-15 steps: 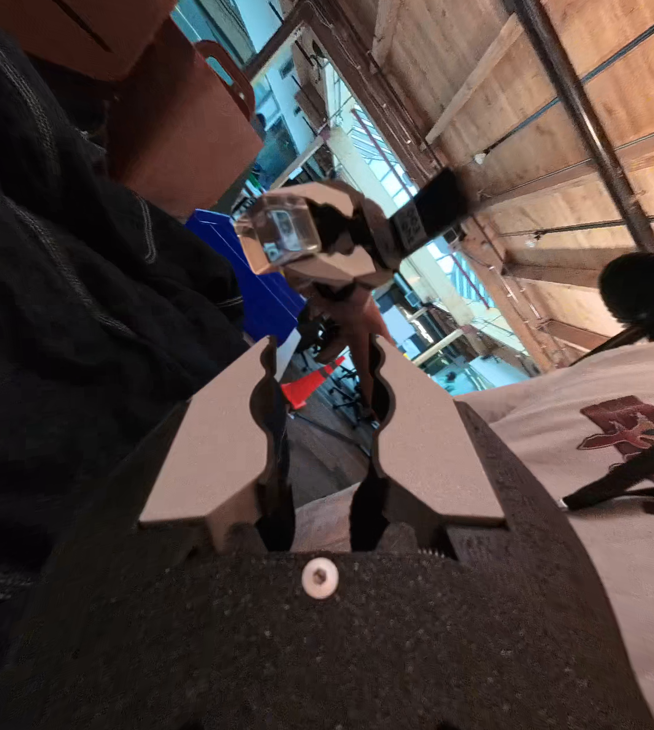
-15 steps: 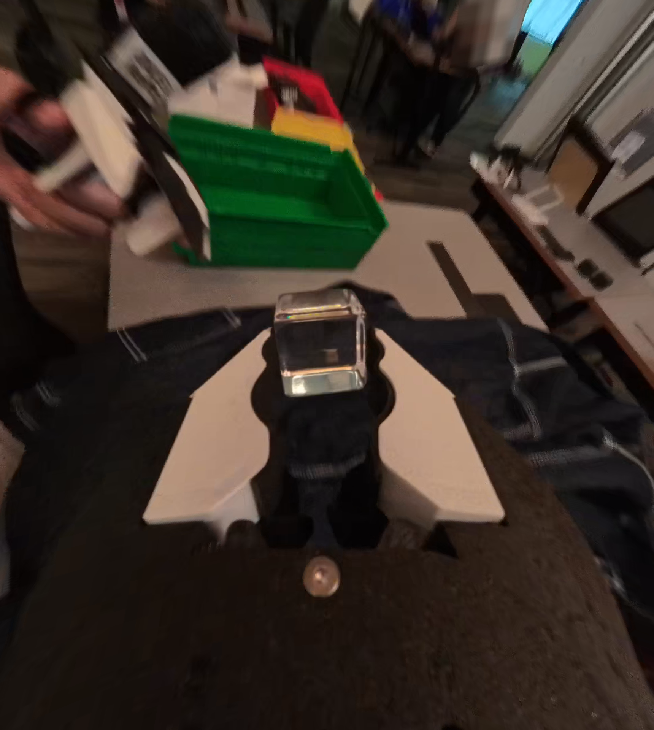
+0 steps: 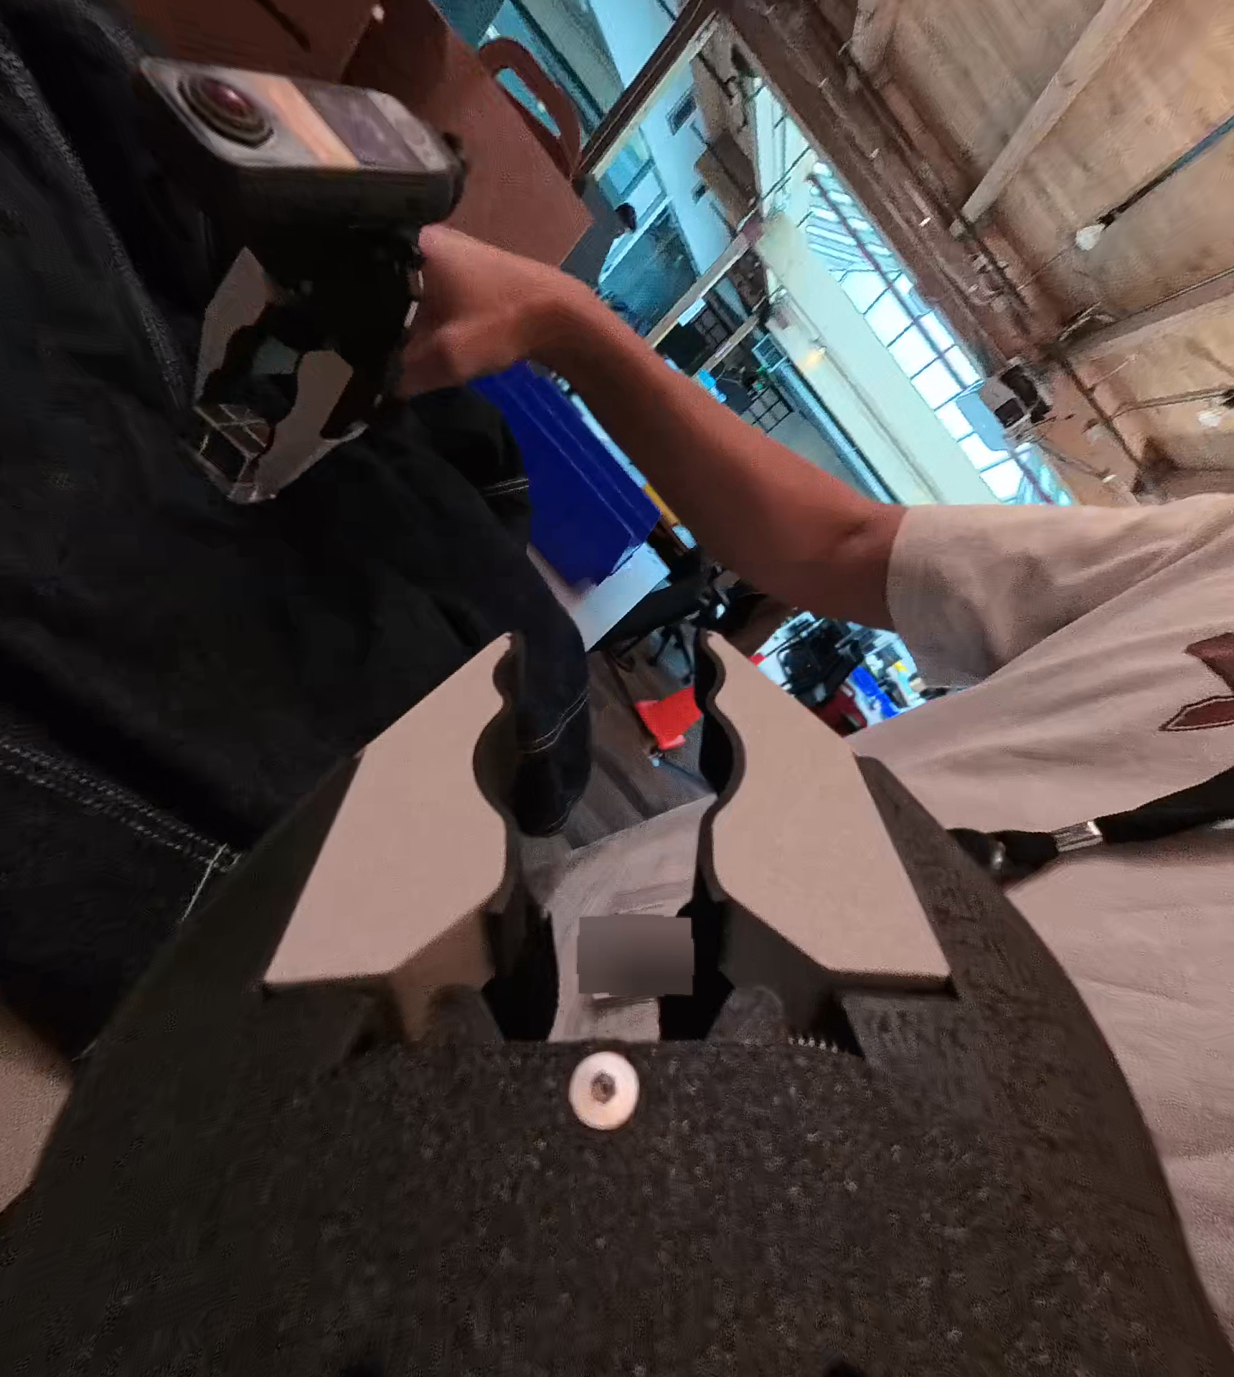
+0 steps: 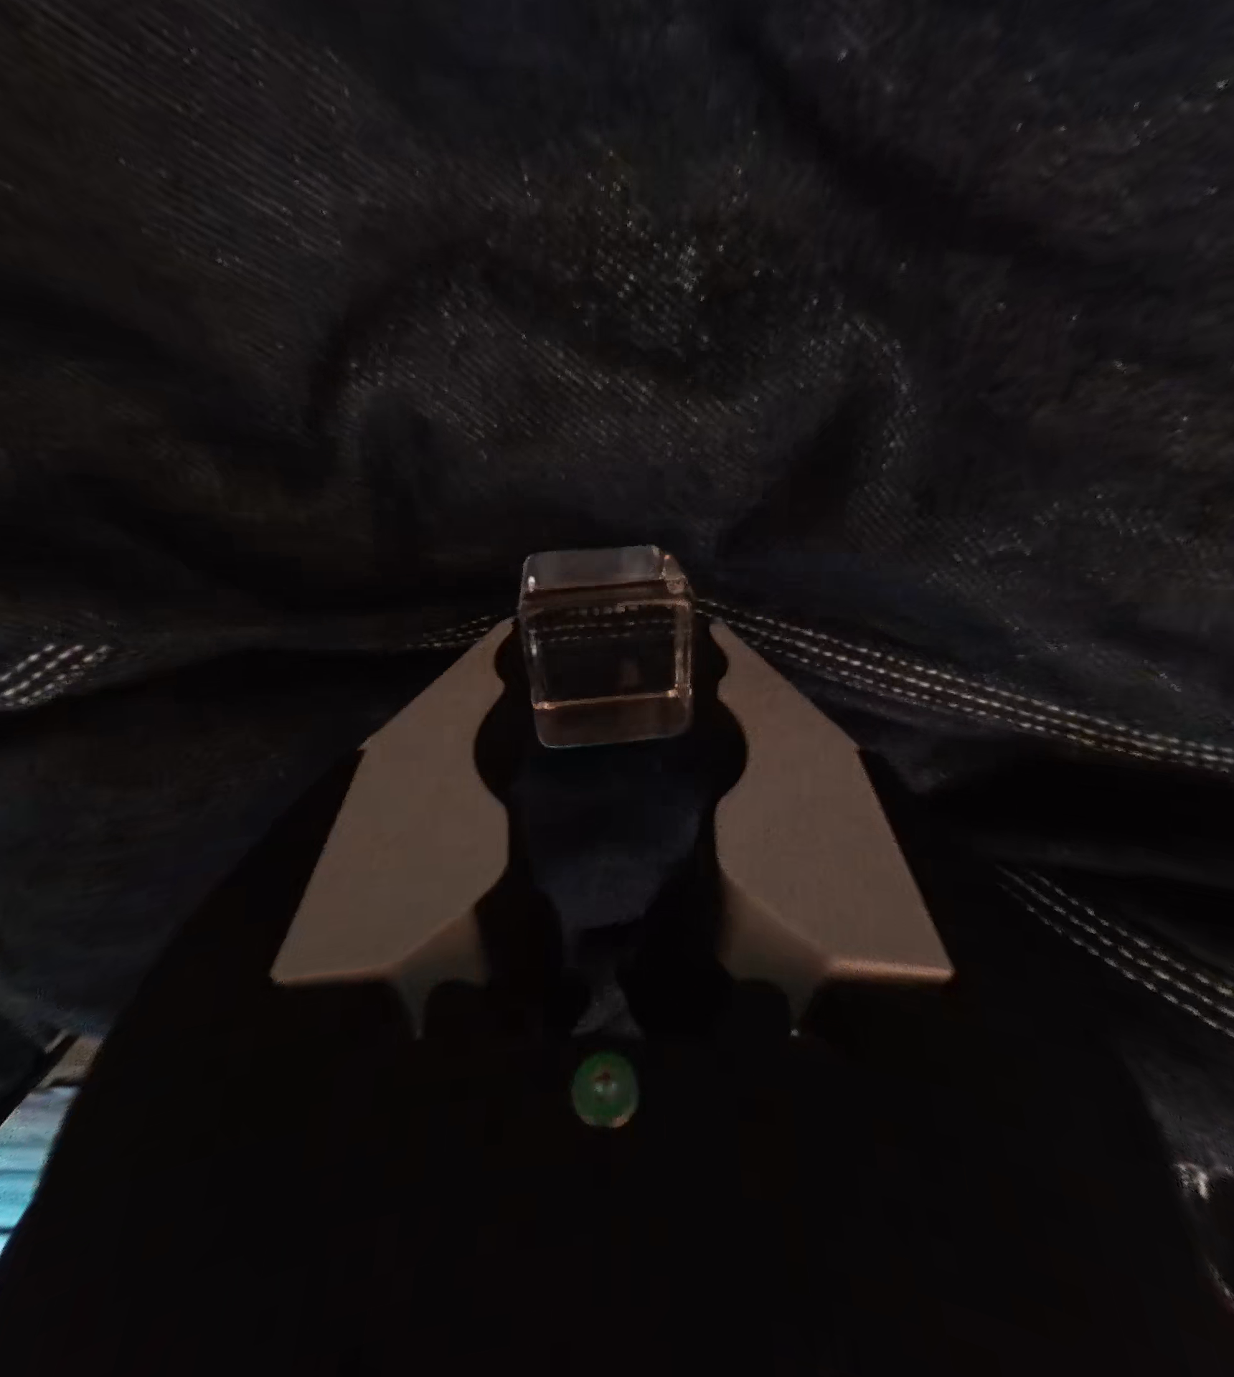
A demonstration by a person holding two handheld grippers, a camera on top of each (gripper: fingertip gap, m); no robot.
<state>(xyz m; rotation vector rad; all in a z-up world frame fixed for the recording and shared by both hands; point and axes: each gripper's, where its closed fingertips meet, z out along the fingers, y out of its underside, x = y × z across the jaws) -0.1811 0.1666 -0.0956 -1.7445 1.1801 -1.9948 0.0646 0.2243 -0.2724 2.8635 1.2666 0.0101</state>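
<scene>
Left wrist view first: my left gripper has its jaws released, with a clear gap between them. A stitched hem of the dark denim garment hangs down into that gap. It lies close against one finger and leaves daylight before the other, so nothing is pinched there. The hem's long edge runs roughly along the fingers, not across them.

The bulk of the garment fills the side of this view beyond that hem. Pressed up against it farther off is my right gripper, with a hand on its grip and a small camera on top.

In the right wrist view the jaws are clenched on a clear cube at the fingertips. Dark cloth is bunched in the slot just behind the cube. The garment is right against this gripper, filling nearly the whole view, and a double-stitched seam crosses just behind the cube.

So the right gripper is the nearer of the two, nose into the garment. The left only has the hem dangling loose between its fingers.

Beyond the garment I see a blue bin, and a white T-shirt off to its far side.
</scene>
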